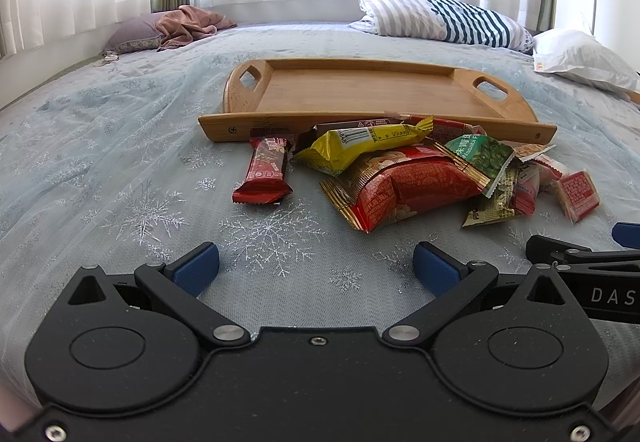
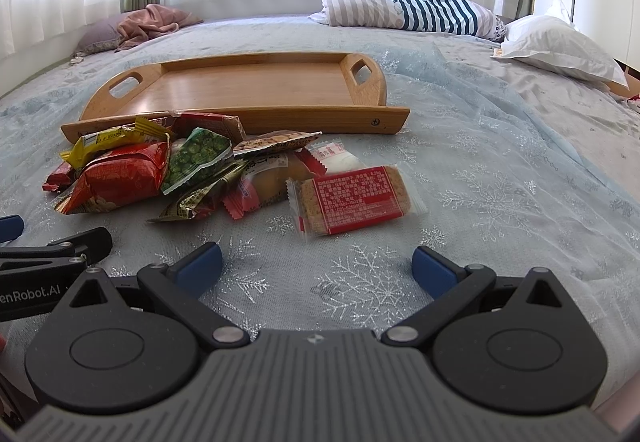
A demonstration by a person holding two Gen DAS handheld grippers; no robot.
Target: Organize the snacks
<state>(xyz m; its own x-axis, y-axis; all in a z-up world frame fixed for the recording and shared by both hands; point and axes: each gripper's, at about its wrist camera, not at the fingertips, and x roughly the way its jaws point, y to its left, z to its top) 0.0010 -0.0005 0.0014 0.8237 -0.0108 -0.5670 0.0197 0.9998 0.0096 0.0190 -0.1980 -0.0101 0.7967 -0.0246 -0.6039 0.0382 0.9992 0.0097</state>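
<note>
A pile of snack packets lies on the bed in front of an empty wooden tray (image 1: 360, 89) (image 2: 256, 85). It holds a dark red bar (image 1: 266, 171), a yellow packet (image 1: 368, 141), a big red bag (image 1: 404, 183) (image 2: 116, 177), a green wasabi pea packet (image 1: 482, 153) (image 2: 198, 157) and a clear cracker packet with a red label (image 2: 356, 197) (image 1: 576, 193). My left gripper (image 1: 316, 268) is open and empty, just short of the pile. My right gripper (image 2: 316, 266) is open and empty, just short of the cracker packet.
The bed has a pale blue snowflake cover (image 1: 120, 145). A striped folded quilt (image 1: 444, 17) and a white pillow (image 1: 580, 57) lie at the back right. A purple pillow with a brown cloth (image 1: 172, 27) lies at the back left. Curtains hang behind.
</note>
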